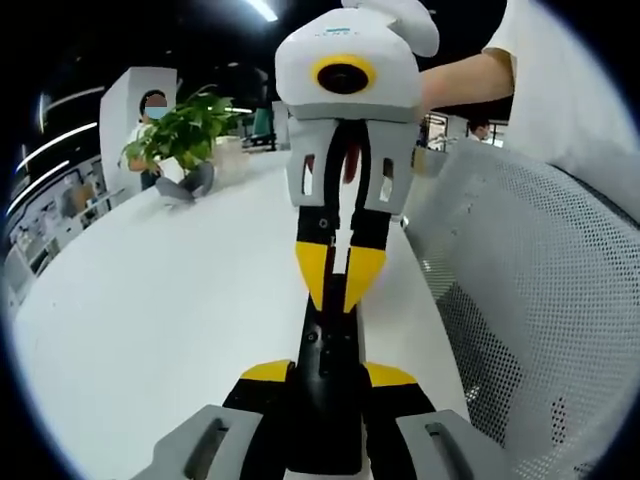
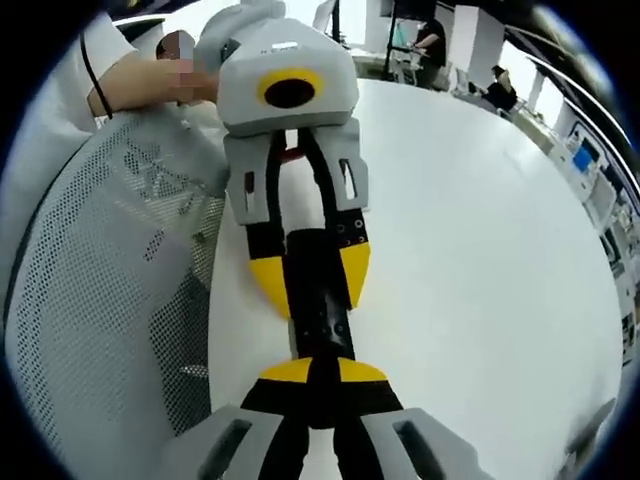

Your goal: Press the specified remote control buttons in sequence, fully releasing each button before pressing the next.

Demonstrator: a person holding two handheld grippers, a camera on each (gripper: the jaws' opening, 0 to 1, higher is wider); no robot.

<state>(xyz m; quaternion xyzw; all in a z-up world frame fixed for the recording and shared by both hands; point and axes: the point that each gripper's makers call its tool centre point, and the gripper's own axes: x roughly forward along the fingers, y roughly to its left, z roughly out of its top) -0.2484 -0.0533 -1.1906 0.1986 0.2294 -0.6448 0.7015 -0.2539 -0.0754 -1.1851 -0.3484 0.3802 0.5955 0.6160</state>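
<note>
A: Left gripper [image 1: 330, 385], jaws closed, gripping black remote control [image 1: 325, 400] over white table [image 1: 150, 310].
B: Right gripper [image 2: 322, 378], nearly closed, tips pressing on the same remote control [image 2: 318, 290], beside mesh chair [image 2: 100, 290].

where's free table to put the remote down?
Free: the white table between the remote and the potted plant; in the right gripper view, the broad stretch toward the far desks. Crowded: the table edge by the mesh chair, where the left tool and right tool meet at the remote.
</note>
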